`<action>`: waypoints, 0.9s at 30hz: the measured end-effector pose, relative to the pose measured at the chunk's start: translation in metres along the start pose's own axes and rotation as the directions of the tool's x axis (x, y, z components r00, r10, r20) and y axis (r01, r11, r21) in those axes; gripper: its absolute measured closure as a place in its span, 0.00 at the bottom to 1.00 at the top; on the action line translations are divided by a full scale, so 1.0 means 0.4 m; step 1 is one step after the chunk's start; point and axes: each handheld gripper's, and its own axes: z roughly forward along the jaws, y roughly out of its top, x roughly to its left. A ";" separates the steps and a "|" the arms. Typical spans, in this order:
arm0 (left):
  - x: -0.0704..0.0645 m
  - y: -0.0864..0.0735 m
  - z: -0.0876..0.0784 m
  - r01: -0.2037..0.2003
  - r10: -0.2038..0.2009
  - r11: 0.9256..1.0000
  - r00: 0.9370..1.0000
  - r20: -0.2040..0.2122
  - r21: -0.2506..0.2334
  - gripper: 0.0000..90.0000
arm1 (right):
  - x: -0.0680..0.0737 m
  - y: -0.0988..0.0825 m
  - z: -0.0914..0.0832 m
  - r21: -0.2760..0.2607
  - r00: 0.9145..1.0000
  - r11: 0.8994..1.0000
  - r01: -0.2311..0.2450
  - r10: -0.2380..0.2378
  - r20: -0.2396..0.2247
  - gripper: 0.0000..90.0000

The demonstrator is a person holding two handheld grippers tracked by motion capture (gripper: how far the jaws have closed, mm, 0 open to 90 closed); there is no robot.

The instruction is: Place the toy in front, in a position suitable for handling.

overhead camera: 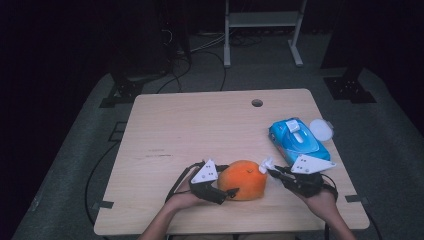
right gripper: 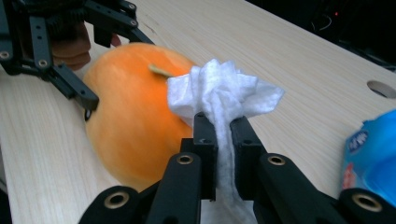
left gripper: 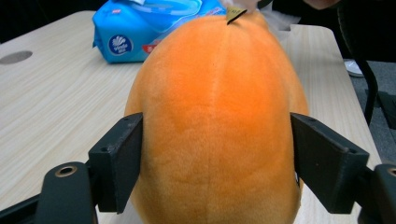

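left gripper (left gripper: 212, 163) – jaws clasp plush orange pumpkin (overhead camera: 242, 180) | right gripper (right gripper: 223, 126) – pinching white wipe (right gripper: 224, 91), touching pumpkin

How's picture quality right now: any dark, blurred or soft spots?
High view: the light wooden table is lit, its surroundings nearly black. Left gripper view: the fuzzy orange plush fruit is sharp, the blue wipes pack slightly soft. Right gripper view: the crumpled white wipe is crisp.

Right claw (right gripper: 218, 128) clamps white wipe (right gripper: 223, 93), wad touching orange plush fruit (right gripper: 133, 116).
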 end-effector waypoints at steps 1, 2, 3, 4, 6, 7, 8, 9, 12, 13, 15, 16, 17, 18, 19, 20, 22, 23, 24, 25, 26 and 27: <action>0.001 -0.001 -0.001 0.000 0.000 1.000 1.000 0.000 0.001 0.24 | -0.005 -0.002 -0.004 0.006 1.000 1.000 -0.005 0.005 0.000 0.92; 0.001 -0.001 -0.002 -0.002 0.002 1.000 1.000 0.000 0.002 0.24 | -0.012 -0.006 -0.009 0.011 1.000 1.000 -0.005 0.005 0.008 0.92; 0.002 -0.001 -0.002 -0.004 0.004 1.000 1.000 0.000 0.002 0.24 | -0.019 -0.010 -0.013 0.019 1.000 1.000 -0.010 0.010 0.016 0.92; 0.002 0.000 -0.001 -0.003 0.003 1.000 1.000 0.000 0.001 0.24 | -0.025 -0.013 -0.017 0.027 1.000 1.000 -0.013 0.013 0.017 0.92; 0.003 0.000 0.000 -0.001 0.001 1.000 1.000 0.000 0.001 0.23 | -0.034 -0.018 -0.022 0.049 1.000 0.999 -0.003 0.002 0.030 0.92; 0.003 0.000 0.001 0.000 0.000 1.000 1.000 -0.002 -0.002 0.23 | -0.036 -0.019 -0.021 0.068 0.999 0.998 0.008 -0.010 0.032 0.92; 0.003 0.000 0.002 -0.001 0.001 1.000 1.000 -0.004 0.000 0.23 | -0.036 -0.021 -0.018 0.080 0.999 0.997 0.017 -0.019 0.026 0.92; 0.001 0.002 0.003 -0.006 0.006 1.000 1.000 -0.006 -0.002 0.23 | -0.034 -0.020 -0.016 0.091 0.999 0.996 0.022 -0.024 0.022 0.92; -0.008 0.007 0.007 -0.034 0.034 0.999 0.999 -0.014 0.007 0.22 | -0.016 -0.010 -0.003 0.112 0.998 0.992 0.059 -0.058 -0.012 0.91; -0.011 0.009 0.009 -0.051 0.052 0.999 0.998 -0.021 0.011 0.22 | -0.008 -0.003 0.001 0.116 0.997 0.991 0.072 -0.071 -0.021 0.91; -0.019 0.011 0.011 -0.077 0.077 0.997 0.997 -0.026 0.013 0.22 | 0.004 0.009 0.002 0.113 0.996 0.990 0.086 -0.081 -0.046 0.90; -0.022 0.012 0.010 -0.087 0.087 0.996 0.996 -0.028 0.015 0.22 | 0.008 0.015 -0.001 0.105 0.994 0.990 0.097 -0.091 -0.064 0.90; -0.024 0.013 0.011 -0.093 0.093 0.996 0.995 -0.029 0.014 0.22 | 0.010 0.019 -0.006 0.097 0.992 0.990 0.101 -0.093 -0.086 0.89; -0.025 0.014 0.012 -0.095 0.095 0.995 0.995 -0.030 0.014 0.22 | 0.010 0.023 -0.010 0.086 0.989 0.991 0.101 -0.091 -0.118 0.88; -0.026 0.015 0.014 -0.098 0.098 0.995 0.995 -0.030 0.013 0.22 | 0.011 0.024 -0.012 0.080 0.988 0.992 0.096 -0.085 -0.127 0.87; -0.028 0.016 0.016 -0.103 0.103 0.995 0.994 -0.031 0.012 0.22 | 0.011 0.025 -0.012 0.077 0.988 0.992 0.096 -0.085 -0.132 0.86; -0.032 0.019 0.018 -0.109 0.109 0.994 0.993 -0.033 0.014 0.22 | 0.014 0.025 -0.006 0.077 0.987 0.992 0.097 -0.085 -0.137 0.80; -0.035 0.021 0.019 -0.118 0.118 0.993 0.992 -0.034 0.016 0.22 | 0.015 0.025 -0.003 0.071 0.986 0.993 0.096 -0.085 -0.143 0.79; -0.038 0.022 0.020 -0.122 0.123 0.992 0.992 -0.037 0.014 0.22 | 0.018 0.027 0.000 0.066 0.985 0.993 0.098 -0.088 -0.151 0.75; -0.039 0.023 0.019 -0.130 0.130 0.991 0.991 -0.037 0.019 0.22 | 0.021 0.030 0.001 0.060 0.984 0.993 0.105 -0.095 -0.152 0.72; -0.041 0.024 0.020 -0.133 0.134 0.991 0.990 -0.035 0.019 0.22 | 0.024 0.032 0.003 0.055 0.983 0.993 0.107 -0.098 -0.152 0.71; -0.044 0.025 0.022 -0.144 0.145 0.989 0.989 -0.035 0.019 0.22 | 0.027 0.035 0.005 0.053 0.983 0.993 0.107 -0.098 -0.154 0.69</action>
